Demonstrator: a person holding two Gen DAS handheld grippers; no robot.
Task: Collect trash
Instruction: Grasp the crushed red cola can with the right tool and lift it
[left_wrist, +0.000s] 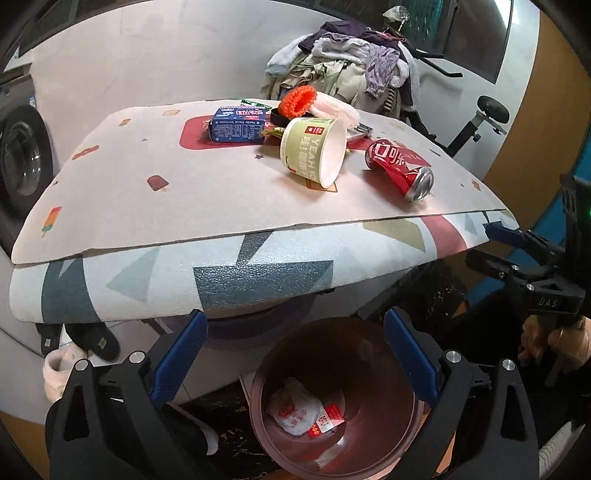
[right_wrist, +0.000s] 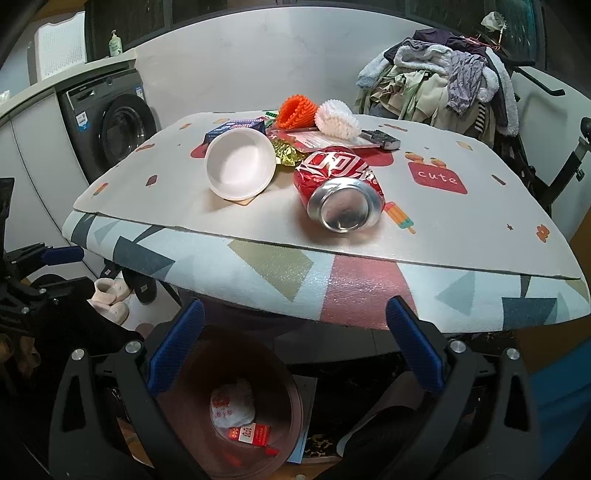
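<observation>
My left gripper (left_wrist: 295, 314) is open and holds nothing; it hangs over a brown bin (left_wrist: 369, 362) below the table's front edge. In the bin lie a crumpled white wrapper (left_wrist: 293, 408) and red packets. On the table lie a crushed red cola can (left_wrist: 400, 168), a green paper cup (left_wrist: 314, 147) on its side and a blue carton (left_wrist: 238, 125). My right gripper (right_wrist: 295, 302) is open and empty too, just right of the bin (right_wrist: 258, 362), facing the can (right_wrist: 340, 184) and the cup (right_wrist: 240, 166).
Orange (right_wrist: 295, 110) and white (right_wrist: 338, 118) pleated liners, a gold wrapper (right_wrist: 286, 153) and a lighter sit at the table's back. A clothes pile (right_wrist: 443, 74) rises behind, a washing machine (right_wrist: 118, 129) stands left, and slippers (right_wrist: 110, 291) lie under the table. A hand (left_wrist: 550, 339) holds the right gripper.
</observation>
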